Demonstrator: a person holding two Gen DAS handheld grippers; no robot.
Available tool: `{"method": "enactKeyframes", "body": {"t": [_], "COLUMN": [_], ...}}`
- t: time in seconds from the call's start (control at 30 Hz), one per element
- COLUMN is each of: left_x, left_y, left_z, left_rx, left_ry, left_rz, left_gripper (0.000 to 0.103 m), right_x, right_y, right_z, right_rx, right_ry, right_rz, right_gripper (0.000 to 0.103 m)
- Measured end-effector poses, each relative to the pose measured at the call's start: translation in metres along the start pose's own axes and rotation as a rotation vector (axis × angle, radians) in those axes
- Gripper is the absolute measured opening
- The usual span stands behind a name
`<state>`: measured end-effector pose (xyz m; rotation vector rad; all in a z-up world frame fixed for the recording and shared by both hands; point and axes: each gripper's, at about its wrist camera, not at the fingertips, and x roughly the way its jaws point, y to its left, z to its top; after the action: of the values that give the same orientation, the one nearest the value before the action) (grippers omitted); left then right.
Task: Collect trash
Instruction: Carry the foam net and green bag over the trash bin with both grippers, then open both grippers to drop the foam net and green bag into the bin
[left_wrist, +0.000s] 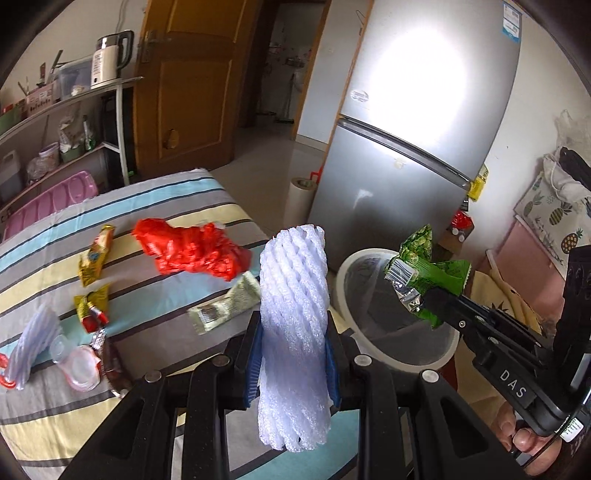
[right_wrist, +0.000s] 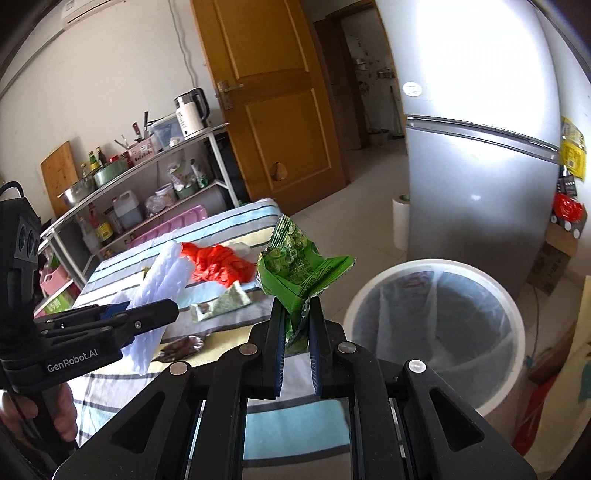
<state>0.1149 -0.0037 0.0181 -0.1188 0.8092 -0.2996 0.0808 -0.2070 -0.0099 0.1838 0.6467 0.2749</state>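
Foam net sleeve (left_wrist: 293, 332): white, woven lattice pattern; snack wrapper (right_wrist: 295, 269): green, pea print, silver inner foil. Crumpled plastic bag (left_wrist: 192, 251) near the far edge of the striped cloth (left_wrist: 44, 288): red; cloth stripes are grey, pale yellow, light blue, with thin dark lines. Bin (right_wrist: 436, 339): white rim, grey translucent liner; gripper pads (left_wrist: 255, 354): blue on black.

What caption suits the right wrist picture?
Right tool grips a green snack wrapper near the lined bin.
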Motion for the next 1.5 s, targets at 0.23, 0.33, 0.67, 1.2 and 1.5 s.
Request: {"method": "enactKeyframes", "body": {"t": [0.23,0.33,0.67,1.2,1.5], "left_x": [0.042,0.062,0.122,0.144,0.113], "left_y": [-0.059,-0.083,-0.119,-0.121,-0.103], "left_z": [0.009,0.009,0.001,-0.005,0.000], "left_rx": [0.099,0.150,0.213,0.212,0.172], "left_ry": [0.045,0.077,0.177,0.243,0.189], "left_rz": [-0.100,-0.120,-0.084,-0.077,-0.085], "left_gripper": [0.029,0.029,0.030,0.050,0.050], "right_x": [-0.011,-0.010,0.014,0.030,0.017], "right_y": [-0.053,-0.075,-0.125,-0.141,-0.122], "right_z": [-0.009,-0.014,-0.031,-0.045,-0.037], "right_rx": [0.071,0.107,0.145,0.170,0.148], "right_ry": [0.008,0.025,0.106,0.170,0.122], "right_rz": [-0.118,-0.154,-0.273,-0.329,-0.315], "right_gripper": [0.012,0.012,0.012,0.042,0.042]}}
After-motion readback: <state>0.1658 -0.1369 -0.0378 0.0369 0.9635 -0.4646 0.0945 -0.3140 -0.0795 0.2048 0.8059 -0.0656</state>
